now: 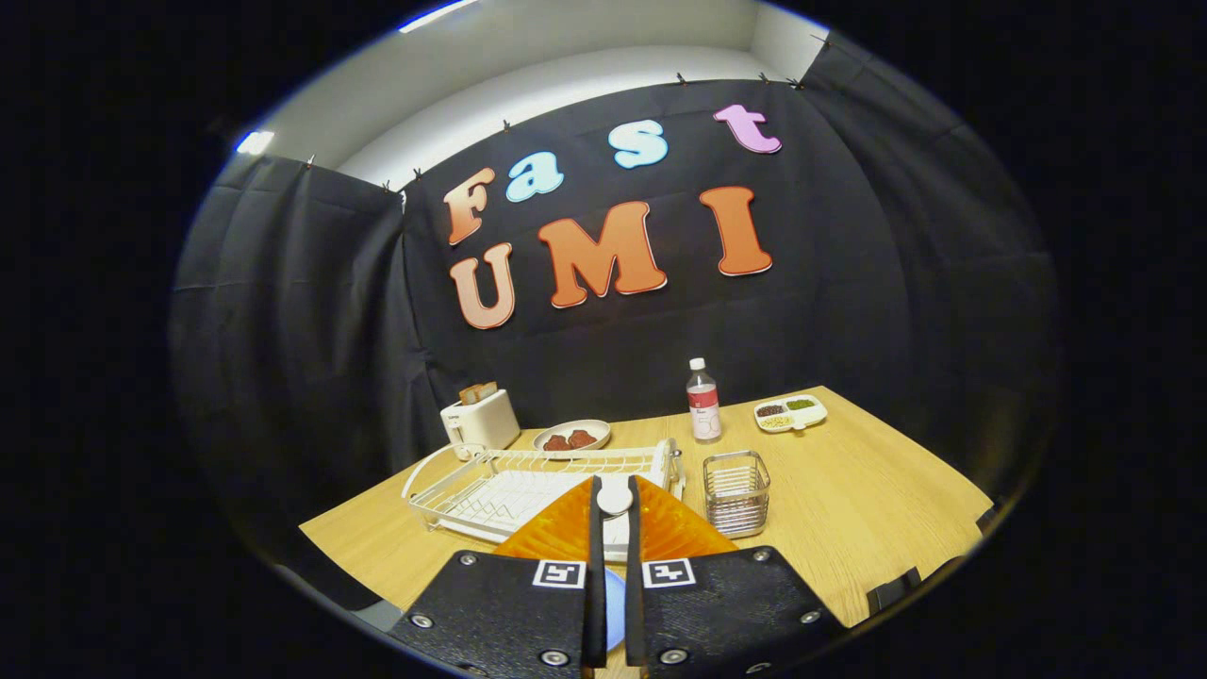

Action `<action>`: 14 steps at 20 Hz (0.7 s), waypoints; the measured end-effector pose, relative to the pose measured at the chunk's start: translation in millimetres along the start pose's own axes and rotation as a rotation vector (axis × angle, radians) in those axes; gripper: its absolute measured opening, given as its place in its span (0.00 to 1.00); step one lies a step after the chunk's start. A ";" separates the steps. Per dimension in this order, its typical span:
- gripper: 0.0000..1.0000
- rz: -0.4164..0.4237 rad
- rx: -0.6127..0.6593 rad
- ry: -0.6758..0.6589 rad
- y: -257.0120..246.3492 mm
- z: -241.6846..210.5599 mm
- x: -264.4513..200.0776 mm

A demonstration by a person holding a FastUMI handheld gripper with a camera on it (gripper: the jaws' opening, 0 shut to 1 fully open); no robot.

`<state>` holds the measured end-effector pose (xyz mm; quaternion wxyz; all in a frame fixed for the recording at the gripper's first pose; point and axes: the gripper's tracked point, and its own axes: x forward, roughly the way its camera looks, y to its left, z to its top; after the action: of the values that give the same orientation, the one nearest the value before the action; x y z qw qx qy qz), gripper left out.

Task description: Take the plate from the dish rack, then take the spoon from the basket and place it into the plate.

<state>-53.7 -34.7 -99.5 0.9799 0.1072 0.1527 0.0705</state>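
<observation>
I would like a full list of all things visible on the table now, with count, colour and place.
Wooden table: one, light brown.
White wire dish rack: one, beyond the fingers.
Translucent orange plate: one, under the fingers.
White spoon: one, between the fingertips, with a blue part lower.
Metal wire basket: one, silver, beside the rack.
Toaster: one, white, far back.
Dish of brown food: one, white, behind the rack.
Clear plastic bottle: one, far back.
Divided tray: one, white, far corner.
Tool: one, black, nearly closed around the spoon.

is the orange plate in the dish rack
No, the orange plate lies beneath the claw, in front of the dish rack.
</observation>
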 end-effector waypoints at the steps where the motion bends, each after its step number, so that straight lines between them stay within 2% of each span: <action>1: 0.08 0.022 -0.006 0.006 6.3 -5.3 -1.4; 8: 0.07 0.157 -0.054 0.092 42.1 -57.8 -2.7; 14: 0.08 0.192 0.017 0.197 44.2 -99.5 5.4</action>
<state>-84.5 27.6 -183.3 0.9479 0.1223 0.2379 0.1731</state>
